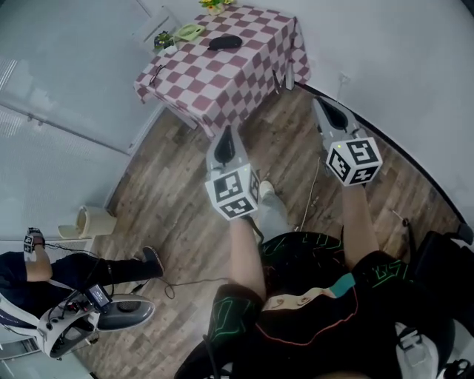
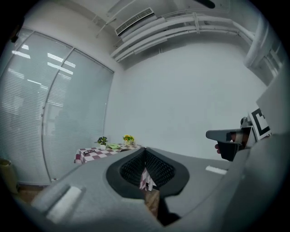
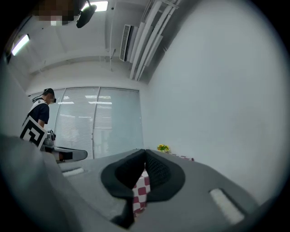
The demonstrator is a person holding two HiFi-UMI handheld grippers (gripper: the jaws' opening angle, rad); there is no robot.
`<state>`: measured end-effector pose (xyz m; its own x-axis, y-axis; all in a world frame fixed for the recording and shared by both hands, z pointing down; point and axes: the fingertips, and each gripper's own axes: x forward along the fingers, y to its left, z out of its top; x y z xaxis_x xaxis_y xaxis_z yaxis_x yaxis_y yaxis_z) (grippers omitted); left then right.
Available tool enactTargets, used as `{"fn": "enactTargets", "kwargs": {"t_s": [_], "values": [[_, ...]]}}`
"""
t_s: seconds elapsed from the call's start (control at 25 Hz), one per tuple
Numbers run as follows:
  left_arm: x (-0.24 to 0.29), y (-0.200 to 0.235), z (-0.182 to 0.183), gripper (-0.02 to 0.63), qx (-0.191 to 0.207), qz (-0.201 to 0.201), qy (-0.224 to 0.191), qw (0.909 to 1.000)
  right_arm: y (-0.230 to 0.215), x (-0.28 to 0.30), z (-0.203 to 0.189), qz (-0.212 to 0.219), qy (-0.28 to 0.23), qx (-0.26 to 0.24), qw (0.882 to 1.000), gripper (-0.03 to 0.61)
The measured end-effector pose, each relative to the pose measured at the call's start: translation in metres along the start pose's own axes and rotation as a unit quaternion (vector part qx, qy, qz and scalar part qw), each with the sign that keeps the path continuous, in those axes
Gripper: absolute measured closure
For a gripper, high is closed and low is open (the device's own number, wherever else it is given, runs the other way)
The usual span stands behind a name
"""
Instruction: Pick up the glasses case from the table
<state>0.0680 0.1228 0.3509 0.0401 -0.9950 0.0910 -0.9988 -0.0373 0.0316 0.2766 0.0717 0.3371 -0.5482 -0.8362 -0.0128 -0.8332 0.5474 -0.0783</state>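
The glasses case (image 1: 224, 42), dark and oval, lies on the far part of a table (image 1: 244, 74) covered with a red-and-white checked cloth. Both grippers are held level above the wooden floor, short of the table and pointing at it. My left gripper (image 1: 224, 133) is shut and empty, its tips touching in the left gripper view (image 2: 145, 149). My right gripper (image 1: 321, 104) is also shut with nothing in it (image 3: 145, 151). I cannot make out the case in either gripper view.
On the table stand yellow flowers (image 1: 212, 4), a small potted plant (image 1: 163, 38) and a green dish (image 1: 189, 32); a pair of glasses (image 1: 155, 74) lies near its left edge. Another person (image 1: 74, 274) sits at the lower left beside a white bin (image 1: 92, 220). White walls surround the table.
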Motion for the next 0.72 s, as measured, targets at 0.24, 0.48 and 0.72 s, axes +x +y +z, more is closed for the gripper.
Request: {"fn": "enactTargets", "kwargs": {"t_s": [0.24, 0.48, 0.72], "values": [[0.060, 0.003, -0.016, 0.604, -0.012, -0.008, 0.015, 0.9998, -0.024, 0.044, -0.010, -0.011, 0.010, 0.005, 1.000, 0.574], [0.120, 0.044, -0.037, 0.604, -0.042, 0.003, 0.039, 0.9984, -0.022, 0.117, -0.023, 0.011, 0.041, -0.008, 0.999, 0.520], [0.176, 0.098, -0.041, 0.604, -0.068, 0.025, 0.054, 0.9959, -0.013, 0.194, -0.016, 0.030, 0.061, -0.026, 0.997, 0.471]]}}
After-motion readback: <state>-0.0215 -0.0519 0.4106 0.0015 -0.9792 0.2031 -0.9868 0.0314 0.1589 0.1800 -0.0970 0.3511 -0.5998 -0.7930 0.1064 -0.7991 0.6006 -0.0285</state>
